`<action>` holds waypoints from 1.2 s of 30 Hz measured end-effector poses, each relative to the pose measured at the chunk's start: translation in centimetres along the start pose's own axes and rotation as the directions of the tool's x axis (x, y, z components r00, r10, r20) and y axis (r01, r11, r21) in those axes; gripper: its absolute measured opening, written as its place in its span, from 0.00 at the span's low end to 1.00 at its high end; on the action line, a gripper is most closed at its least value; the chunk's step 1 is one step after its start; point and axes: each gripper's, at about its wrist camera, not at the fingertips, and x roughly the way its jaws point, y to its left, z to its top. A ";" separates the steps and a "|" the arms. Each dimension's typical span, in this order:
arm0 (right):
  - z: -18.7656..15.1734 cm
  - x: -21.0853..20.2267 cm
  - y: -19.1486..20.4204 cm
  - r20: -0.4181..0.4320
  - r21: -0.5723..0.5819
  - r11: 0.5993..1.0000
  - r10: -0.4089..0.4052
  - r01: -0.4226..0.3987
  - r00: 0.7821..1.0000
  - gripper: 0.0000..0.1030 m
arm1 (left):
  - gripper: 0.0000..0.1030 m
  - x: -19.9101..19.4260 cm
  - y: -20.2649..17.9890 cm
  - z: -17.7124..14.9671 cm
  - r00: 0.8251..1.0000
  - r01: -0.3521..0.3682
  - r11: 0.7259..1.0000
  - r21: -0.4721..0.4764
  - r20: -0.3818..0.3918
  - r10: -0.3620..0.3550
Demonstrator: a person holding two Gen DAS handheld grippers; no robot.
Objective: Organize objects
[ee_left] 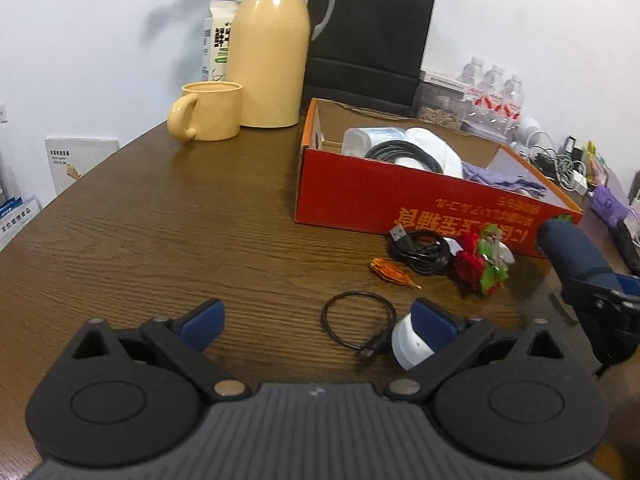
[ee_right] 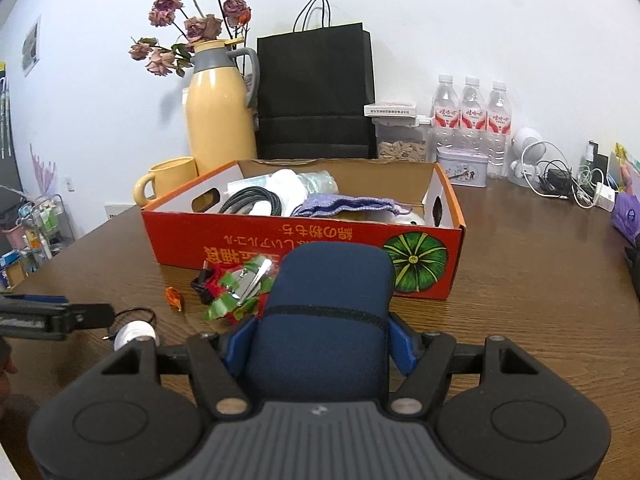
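My right gripper [ee_right: 322,344] is shut on a dark blue soft case [ee_right: 328,312], held above the table just in front of the red cardboard box [ee_right: 280,252]; the case [ee_left: 572,256] shows at the right edge of the left wrist view. My left gripper [ee_left: 316,320] is open and low over the table. A small white round device [ee_left: 408,344] with a thin black cable loop [ee_left: 356,320] lies against its right finger. A coiled black USB cable [ee_left: 420,252], a red and green ornament [ee_left: 484,264] and an orange trinket [ee_left: 390,270] lie before the box.
The box holds a black cord, white items and a purple pouch [ee_right: 344,206]. Behind it stand a yellow thermos [ee_right: 220,116], a yellow mug [ee_left: 208,114], a black paper bag [ee_right: 316,96], water bottles [ee_right: 472,108] and a tin. Tangled chargers [ee_right: 568,184] lie at the far right.
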 end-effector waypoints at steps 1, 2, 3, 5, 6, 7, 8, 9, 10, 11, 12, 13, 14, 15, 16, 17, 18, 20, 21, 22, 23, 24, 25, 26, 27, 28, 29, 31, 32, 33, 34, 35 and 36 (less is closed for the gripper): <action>0.0 0.0 0.0 0.002 -0.001 1.000 0.001 -0.001 1.000 0.65 | 0.93 0.1 0.1 0.0 1.000 -0.008 1.000 -0.008 0.002 0.008; -0.1 0.0 -0.1 0.002 -0.001 1.000 0.001 -0.001 1.000 0.65 | 0.90 0.3 0.3 0.1 1.000 -0.017 1.000 -0.012 0.004 0.017; -0.2 0.0 -0.1 0.001 0.000 1.000 0.002 -0.002 1.000 0.65 | 0.90 0.4 0.4 0.1 1.000 -0.022 1.000 -0.011 0.001 0.022; -0.3 0.1 -0.2 -0.003 0.003 1.000 0.003 -0.003 1.000 0.65 | 0.77 0.8 0.4 0.2 1.000 -0.020 1.000 -0.005 -0.010 0.020; -0.4 0.1 -0.3 -0.004 0.004 1.000 0.003 -0.003 1.000 0.65 | 0.73 0.9 0.5 0.2 1.000 -0.019 1.000 0.000 -0.017 0.019; -0.4 0.1 -0.3 -0.005 0.005 1.000 0.004 -0.004 1.000 0.65 | 0.69 1.0 0.4 0.2 0.999 -0.017 1.000 0.006 -0.027 0.017; -0.4 0.1 -0.3 -0.005 0.008 1.000 0.004 -0.004 1.000 0.65 | 0.69 1.0 0.3 0.2 0.999 -0.015 1.000 0.010 -0.031 0.015; -0.4 0.1 -0.3 -0.005 0.009 1.000 0.005 -0.005 1.000 0.65 | 0.69 0.8 0.2 0.1 0.999 -0.011 1.000 0.012 -0.030 0.011; -0.5 0.1 -0.3 -0.004 0.008 1.000 0.006 -0.006 1.000 0.65 | 0.69 0.7 0.1 0.0 1.000 -0.007 1.000 0.014 -0.026 0.008; -0.5 0.0 -0.2 -0.004 0.007 1.000 0.005 -0.005 1.000 0.65 | 0.69 0.5 0.0 0.0 1.000 -0.005 1.000 0.018 -0.021 0.006; -0.5 0.0 -0.2 -0.004 0.004 1.000 0.006 -0.006 1.000 0.65 | 0.69 0.3 -0.1 -0.2 1.000 -0.002 1.000 0.023 -0.015 0.003; -0.5 -0.1 -0.1 -0.004 0.003 1.000 0.008 -0.008 1.000 0.65 | 0.69 0.2 -0.2 -0.2 1.000 -0.003 1.000 0.030 -0.014 0.004; -0.5 -0.1 -0.1 -0.004 0.001 1.000 0.009 -0.009 1.000 0.65 | 0.69 0.2 -0.4 -0.3 1.000 -0.005 0.999 0.037 -0.017 0.006; -0.6 -0.1 -0.1 -0.004 0.000 1.000 0.010 -0.010 1.000 0.65 | 0.69 0.2 -0.5 -0.4 1.000 -0.006 0.999 0.042 -0.023 0.007; -0.6 -0.2 -0.1 -0.004 0.000 1.000 0.013 -0.013 1.000 0.65 | 0.69 0.3 -0.6 -0.6 1.000 -0.006 0.999 0.046 -0.029 0.007; -0.7 -0.3 0.0 -0.004 0.001 1.000 0.016 -0.016 1.000 0.65 | 0.69 0.3 -0.6 -0.7 1.000 -0.006 0.999 0.049 -0.027 0.007; -0.7 -0.3 0.0 -0.003 0.002 1.000 0.018 -0.018 1.000 0.65 | 0.69 0.3 -0.7 -0.8 1.000 -0.008 0.999 0.051 -0.025 0.009; -0.7 -0.4 0.1 -0.001 0.002 1.000 0.022 -0.022 1.000 0.65 | 0.65 0.4 -0.9 -0.9 0.999 -0.004 0.998 0.055 -0.033 0.006; -0.7 -0.4 0.1 0.000 0.002 1.000 0.024 -0.024 1.000 0.65 | 0.61 0.3 -1.1 -1.1 1.000 -0.005 0.998 0.062 -0.025 0.007; -0.7 -0.5 0.1 0.000 0.003 1.000 0.025 -0.025 1.000 0.65 | 0.51 0.2 -1.4 -1.3 1.000 -0.002 0.997 0.073 -0.019 0.004; -0.7 -0.6 0.1 0.001 0.004 1.000 0.026 -0.026 1.000 0.65 | 0.39 0.2 -1.5 -1.4 1.000 0.010 0.997 0.078 -0.016 -0.008; -0.7 -0.6 0.1 0.002 0.006 1.000 0.026 -0.026 1.000 0.65 | 0.31 0.0 -1.7 -1.5 1.000 0.028 0.997 0.076 -0.014 -0.027; -0.7 -0.7 0.1 0.003 0.007 1.000 0.027 -0.027 1.000 0.65 | 0.22 0.0 -1.8 -1.6 0.999 0.035 0.997 0.075 -0.012 -0.034; -0.7 -0.8 0.1 0.004 0.007 1.000 0.027 -0.027 1.000 0.65 | 0.18 -0.1 -1.9 -1.7 1.000 0.030 0.996 0.081 -0.007 -0.029; -0.7 -0.8 0.2 0.004 0.007 1.000 0.027 -0.027 1.000 0.65 | 0.17 -0.1 -1.9 -1.7 1.000 0.031 0.996 0.082 -0.001 -0.031; -0.8 -0.9 0.2 0.005 0.007 1.000 0.029 -0.029 1.000 0.65 | 0.16 -0.2 -1.8 -1.8 0.999 0.036 0.997 0.074 0.001 -0.037; -0.8 -1.0 0.2 0.006 0.006 1.000 0.030 -0.031 1.000 0.65 | 0.16 -0.4 -1.7 -1.8 0.999 0.043 0.997 0.067 0.005 -0.043; -0.9 -1.1 0.3 0.008 0.005 1.000 0.031 -0.031 0.999 0.65 | 0.09 -0.8 -1.6 -1.7 0.999 0.047 0.997 0.064 0.020 -0.048; -0.9 -1.2 0.3 0.009 0.005 0.999 0.031 -0.031 0.999 0.65 | 0.09 -1.0 -1.6 -1.6 0.998 0.051 0.997 0.064 0.028 -0.053; -0.9 -1.2 0.2 0.009 0.005 0.999 0.032 -0.032 0.999 0.65 | 0.09 -1.2 -1.6 -1.4 0.998 0.053 0.996 0.065 0.035 -0.055; -0.9 -1.2 0.2 0.009 0.005 0.999 0.032 -0.032 0.999 0.65 | 0.08 -1.4 -1.5 -1.4 0.998 0.054 0.996 0.068 0.042 -0.057; -0.9 -1.2 0.2 0.010 0.005 0.999 0.032 -0.032 0.999 0.65 | 0.08 -1.5 -1.5 -1.2 0.997 0.054 0.996 0.068 0.046 -0.057; -0.9 -1.2 0.2 0.012 0.006 0.999 0.033 -0.033 0.999 0.65 | 0.08 -1.6 -1.4 -1.1 0.997 0.054 0.996 0.066 0.050 -0.058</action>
